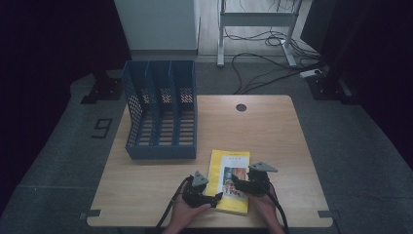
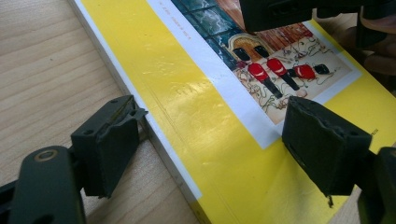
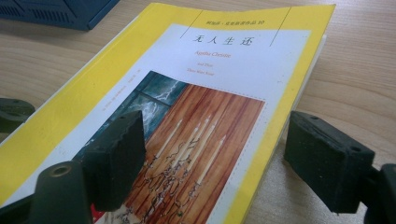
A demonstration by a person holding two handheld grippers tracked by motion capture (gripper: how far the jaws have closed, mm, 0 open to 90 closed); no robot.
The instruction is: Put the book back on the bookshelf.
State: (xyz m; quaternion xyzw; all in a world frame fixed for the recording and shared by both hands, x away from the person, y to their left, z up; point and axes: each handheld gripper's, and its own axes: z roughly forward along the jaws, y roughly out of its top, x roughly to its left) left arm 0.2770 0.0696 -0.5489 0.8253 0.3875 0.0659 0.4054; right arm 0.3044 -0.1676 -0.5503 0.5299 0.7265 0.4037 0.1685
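Evidently the work is at its very start: the yellow book (image 1: 229, 181) lies flat, cover up, on the near middle of the wooden counter (image 1: 272, 131), and nothing has lifted off yet. The blue file rack (image 1: 161, 111) stands on the far left of the counter, well apart from the book, and its three slots look empty as far as the high view lets one judge. If the book is meant for one of those slots, which is my guess from the layout, then the whole carry and the insertion remain to be done.

Both hands are at the book's near end. The left tongs (image 2: 212, 149) stand wide open, straddling the book's left edge near its corner: one pad (image 2: 109, 140) sits on the counter right against the spine side, the other (image 2: 322, 144) hovers over the cover, and neither presses on anything. The right tongs (image 3: 215, 163) are likewise spread wide, one pad over the cover picture and the other out past the book's right edge above the bare wood; they hold nothing.

So the approach looks finished and the grasp not yet made. Closing on the book, raising it and turning it upright all lie ahead.
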